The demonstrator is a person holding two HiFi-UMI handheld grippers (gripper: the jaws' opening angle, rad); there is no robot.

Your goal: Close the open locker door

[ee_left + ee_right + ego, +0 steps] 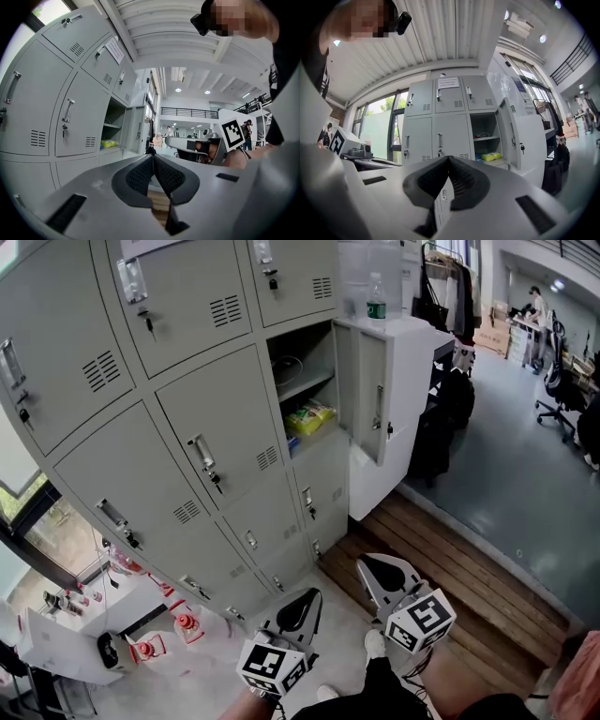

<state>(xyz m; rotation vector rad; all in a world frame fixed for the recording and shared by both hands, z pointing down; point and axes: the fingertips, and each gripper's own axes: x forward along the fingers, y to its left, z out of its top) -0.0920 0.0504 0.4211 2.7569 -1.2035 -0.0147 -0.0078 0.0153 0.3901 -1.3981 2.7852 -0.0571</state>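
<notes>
Low at the far left we see a window (42,521), and beside it a few small red-and-white cones (183,620) on the floor. The grey bank of lockers (187,418) fills the left and middle of the head view, with every door shut but one. Our left gripper (302,606) hangs low, near the bank's bottom edge, and touches nothing. In the left gripper view its ribbed pads (140,176) are pressed flat together with nothing between them. Just to its right, our right gripper (380,570) hangs by the near edge of a strip of wooden floor (459,582), also free of everything. In the right gripper view its pads (433,178) are clenched tip to tip and empty. Higher up, at the right edge of the bank and directly under the top right locker, one compartment stands open. A shelf (305,382) crosses it, and a yellow-green packet (309,416) lies on its floor close to the front edge. The locker door (373,395) is hinged on the compartment's right side and swung wide out, well apart from both grippers, with a handle and a hanging key showing on it. It stands just beside a white cabinet (412,362); we cannot tell whether the two touch. A clear bottle (376,298) with a green label stands upright on the cabinet's top, near its left edge. Farther right, across the grey floor, there is an office chair (561,395).
</notes>
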